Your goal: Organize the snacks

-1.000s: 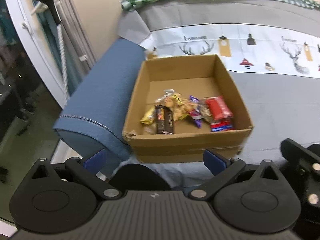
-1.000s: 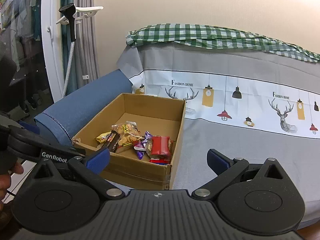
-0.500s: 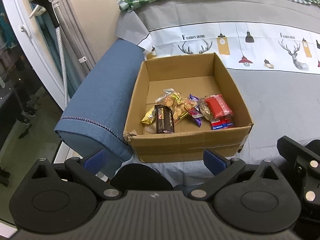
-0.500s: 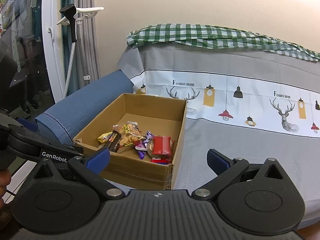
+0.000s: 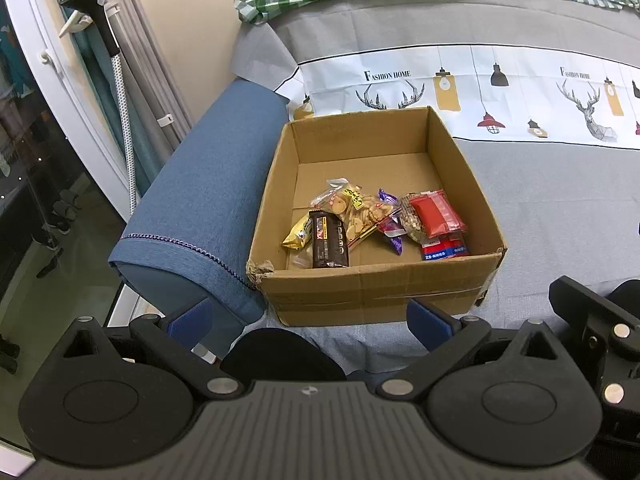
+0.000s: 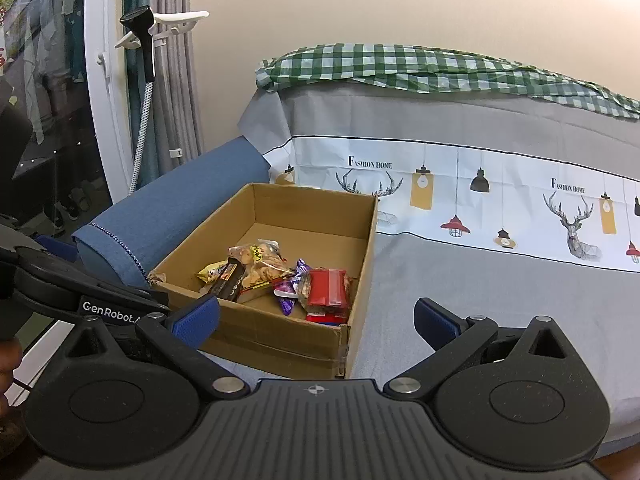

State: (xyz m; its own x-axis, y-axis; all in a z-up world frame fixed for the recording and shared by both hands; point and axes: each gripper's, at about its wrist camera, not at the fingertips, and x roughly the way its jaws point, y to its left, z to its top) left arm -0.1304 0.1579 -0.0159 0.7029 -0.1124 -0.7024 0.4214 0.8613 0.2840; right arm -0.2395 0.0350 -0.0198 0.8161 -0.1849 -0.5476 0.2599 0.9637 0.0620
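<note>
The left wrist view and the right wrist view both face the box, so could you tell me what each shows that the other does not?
Only the left wrist view shows the left gripper, open. Only the right shows the right gripper, open, and a fingertip at its edge. Both share the cardboard box, its red packet and the blue armrest.
</note>
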